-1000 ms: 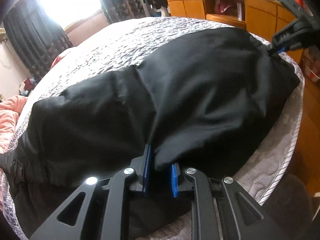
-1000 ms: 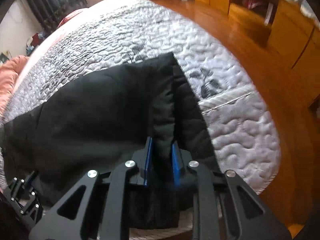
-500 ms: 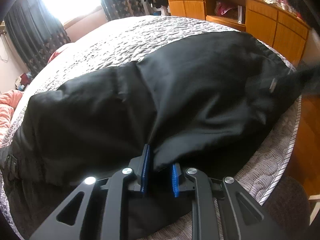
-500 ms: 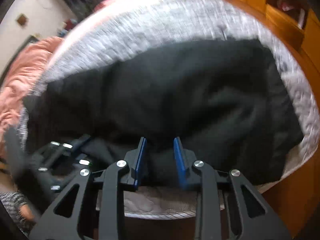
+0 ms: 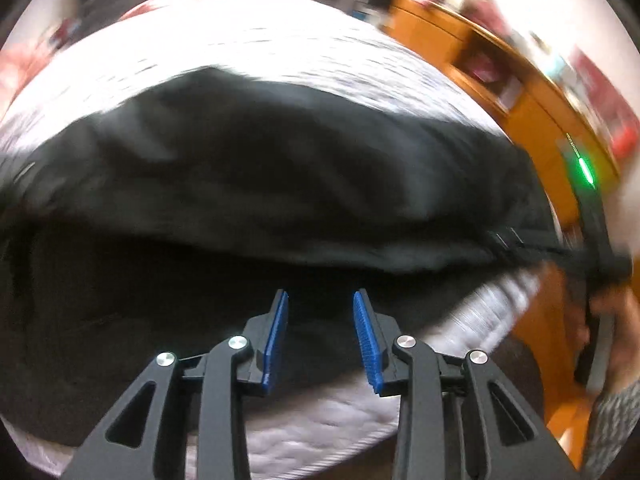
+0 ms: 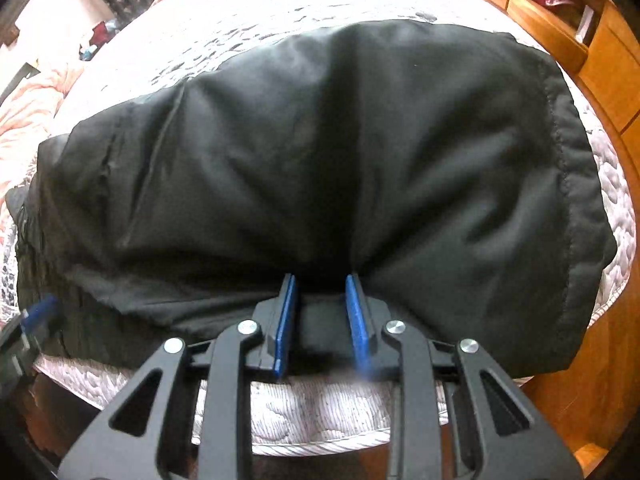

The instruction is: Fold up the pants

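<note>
The black pants (image 6: 320, 152) lie doubled over on the quilted bed (image 6: 320, 412), their stitched hem edge at the right. My right gripper (image 6: 320, 284) is shut on a bunched fold of the pants at the near edge, and creases fan out from its blue pads. The left wrist view is blurred by motion. My left gripper (image 5: 320, 294) hovers over the near edge of the pants (image 5: 280, 176) with its jaws opening; its pads stand apart and press on no cloth. The right gripper (image 5: 592, 248) and a hand (image 5: 608, 320) show at the right there.
The grey-white bed cover (image 5: 280, 48) stretches away behind the pants. An orange wooden cabinet (image 6: 600, 60) runs along the right above a wooden floor (image 6: 580, 420). A pink blanket (image 6: 24, 120) lies at the far left. The left gripper's blue pad (image 6: 36, 316) shows at the left edge.
The right gripper carried the pants' end across from the right and laid it over the rest. The left gripper let go of its fold, widened its jaws and swung sideways with a roll.
</note>
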Tool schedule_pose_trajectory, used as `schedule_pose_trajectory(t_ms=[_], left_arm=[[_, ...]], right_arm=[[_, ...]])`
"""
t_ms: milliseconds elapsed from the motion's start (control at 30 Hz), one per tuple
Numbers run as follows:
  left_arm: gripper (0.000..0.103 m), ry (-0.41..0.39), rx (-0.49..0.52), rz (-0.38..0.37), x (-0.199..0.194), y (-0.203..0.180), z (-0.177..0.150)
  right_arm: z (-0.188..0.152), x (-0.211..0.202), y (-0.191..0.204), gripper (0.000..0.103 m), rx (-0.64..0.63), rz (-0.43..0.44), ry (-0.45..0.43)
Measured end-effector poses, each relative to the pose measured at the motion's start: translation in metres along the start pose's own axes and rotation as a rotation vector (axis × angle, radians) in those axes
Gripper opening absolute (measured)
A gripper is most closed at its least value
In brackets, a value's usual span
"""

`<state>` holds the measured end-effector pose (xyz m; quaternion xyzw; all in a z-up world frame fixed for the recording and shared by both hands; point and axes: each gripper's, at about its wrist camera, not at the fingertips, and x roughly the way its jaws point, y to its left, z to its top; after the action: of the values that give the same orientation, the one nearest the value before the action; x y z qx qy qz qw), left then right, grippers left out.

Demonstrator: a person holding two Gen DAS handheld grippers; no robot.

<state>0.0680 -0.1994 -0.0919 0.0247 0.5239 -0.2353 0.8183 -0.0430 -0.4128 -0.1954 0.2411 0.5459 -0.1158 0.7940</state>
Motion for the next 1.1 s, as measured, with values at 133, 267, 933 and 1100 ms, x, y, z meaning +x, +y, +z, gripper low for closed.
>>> schedule_pose_trajectory(t_ms=[133, 267, 933, 1100], left_arm=[[0.031, -0.025, -0.188, -0.017, -0.001, 0.057, 0.024], [0.03, -0.058, -0.303, -0.039, -0.001, 0.096, 0.039], [0.0, -0.208, -0.15, -0.063, -0.073, 0.065, -0.002], [0.0, -0.062, -0.272, -0.147, -0.021, 0.1, 0.005]], right_arm=[[0.003, 0.003, 0.002, 0.026, 0.008, -0.001, -0.002], [-0.002, 0.0, 0.0, 0.026, 0.004, -0.003, 0.002], [0.005, 0.001, 0.001, 0.026, -0.007, -0.014, 0.041], [0.003, 0.001, 0.001, 0.027, 0.003, -0.006, 0.028]])
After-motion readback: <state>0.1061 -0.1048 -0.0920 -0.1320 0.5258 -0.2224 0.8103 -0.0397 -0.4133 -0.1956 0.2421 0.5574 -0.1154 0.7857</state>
